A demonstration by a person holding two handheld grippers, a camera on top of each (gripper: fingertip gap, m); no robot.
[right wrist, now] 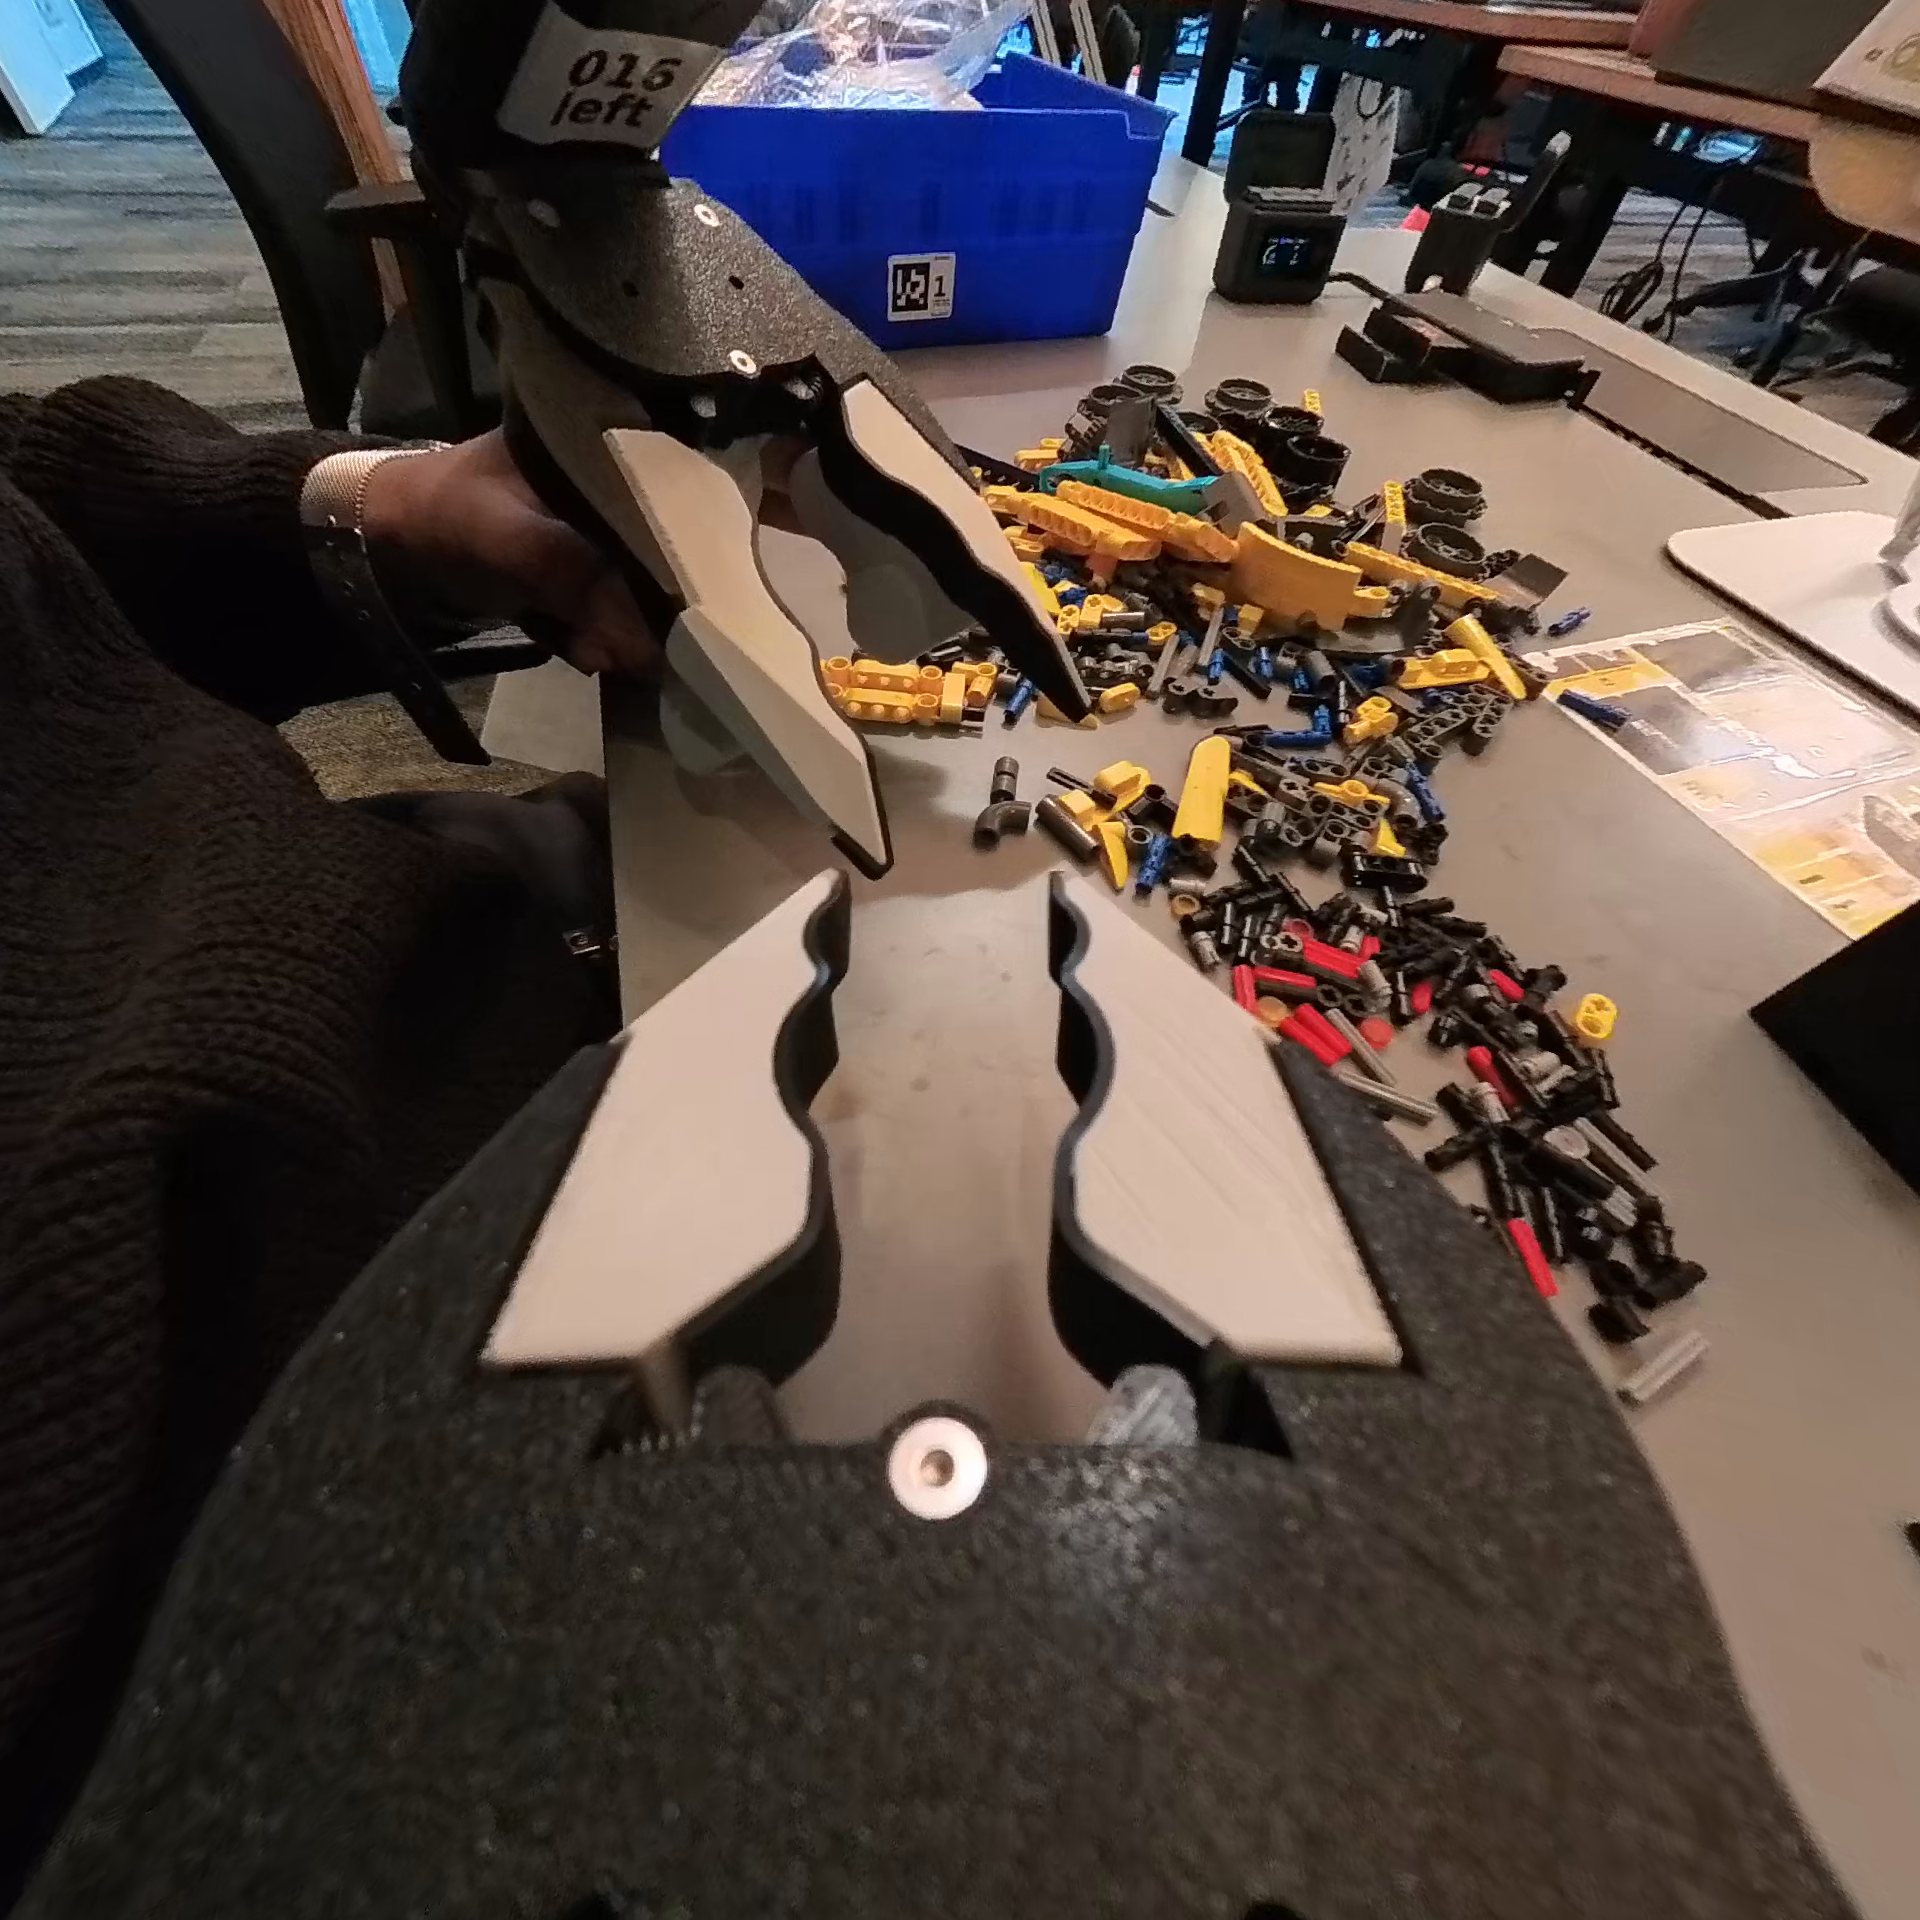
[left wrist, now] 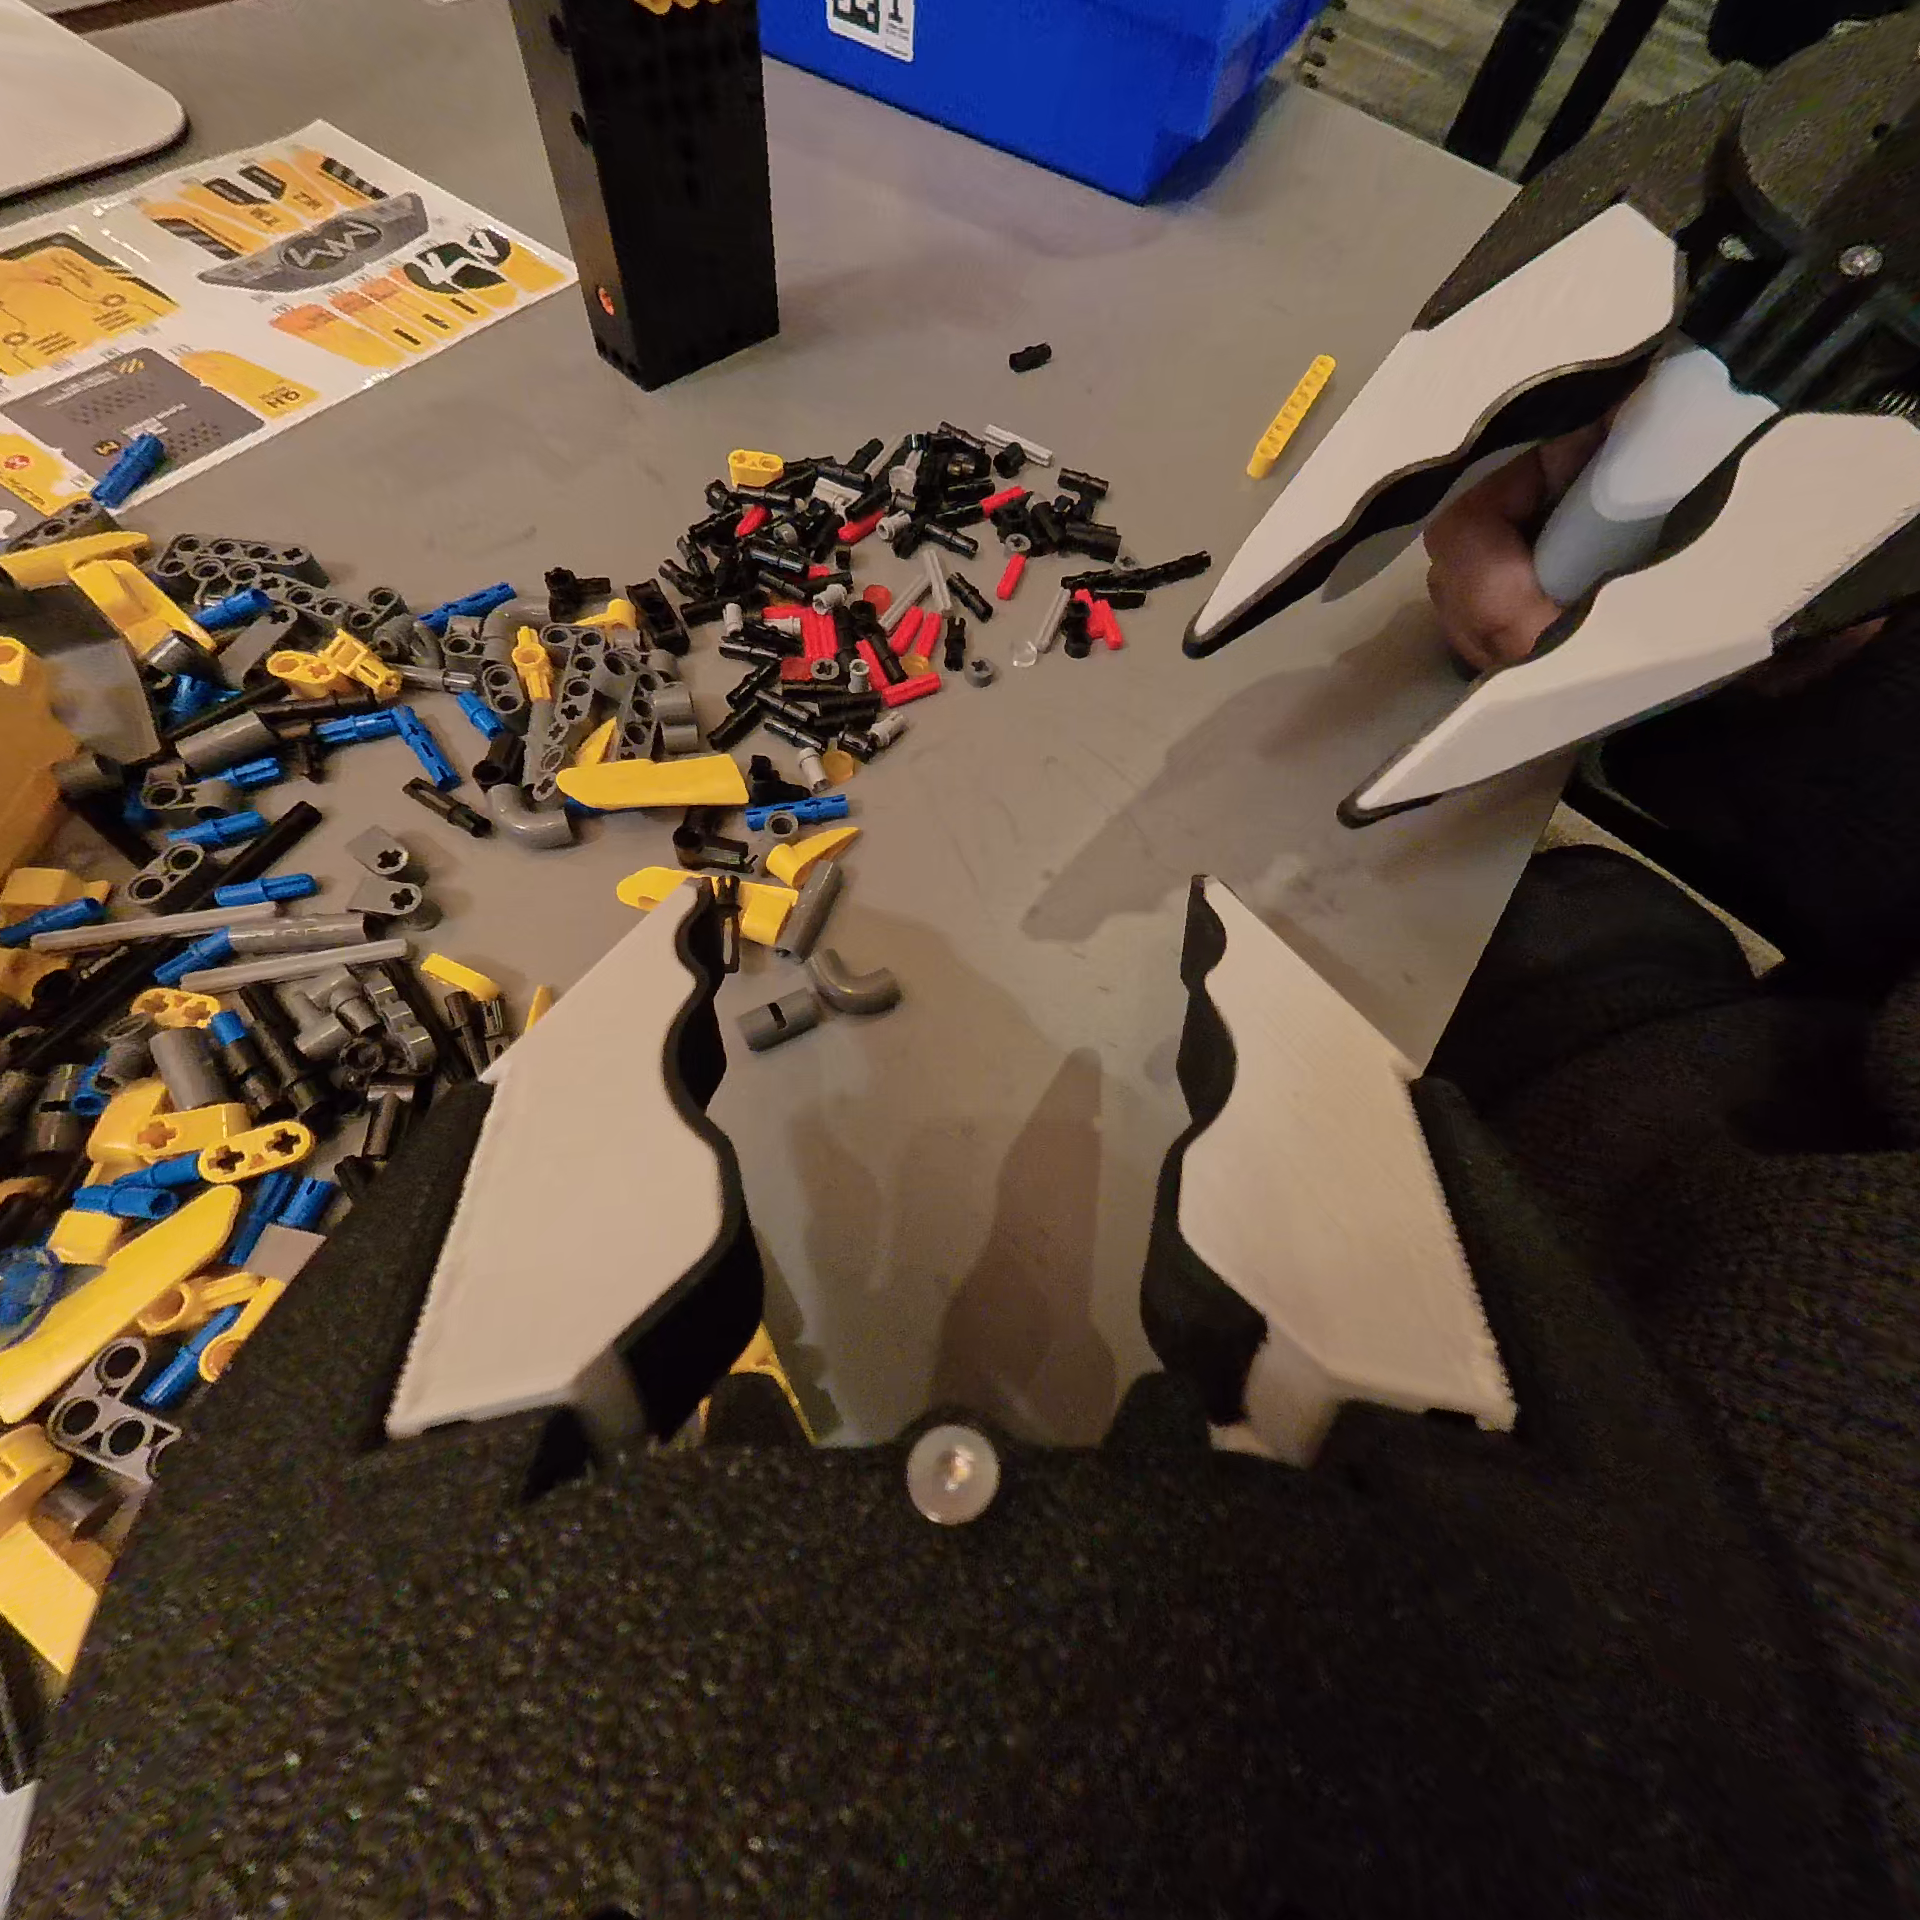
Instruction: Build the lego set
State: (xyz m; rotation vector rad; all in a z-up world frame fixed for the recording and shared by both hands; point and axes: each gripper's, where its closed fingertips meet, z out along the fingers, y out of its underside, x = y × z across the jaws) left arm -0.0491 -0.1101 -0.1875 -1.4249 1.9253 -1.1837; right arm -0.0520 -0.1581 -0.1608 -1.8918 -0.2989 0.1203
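Observation:
My left gripper (left wrist: 945, 894) is open and empty, low over the grey table (left wrist: 1039, 1039). Its left fingertip (left wrist: 691, 894) is next to a yellow piece (left wrist: 665, 888) and a black pin at the edge of a heap of yellow, blue and grey building pieces (left wrist: 260, 935). A grey elbow piece (left wrist: 852, 982) lies just ahead. My right gripper (right wrist: 945, 883) is open and empty above bare table. The left gripper (right wrist: 977, 784) shows just ahead of it, the heap (right wrist: 1247, 623) beyond. A pile of small black and red pins (left wrist: 894, 592) lies between them (right wrist: 1455, 1039).
A black tower (left wrist: 665, 177) and a blue bin (left wrist: 1039, 83) stand at the back. A sticker sheet (left wrist: 260, 291) lies at the back left. A single yellow beam (left wrist: 1290, 416) lies apart. The table's edge and a person's dark sleeve (right wrist: 208, 935) are close by.

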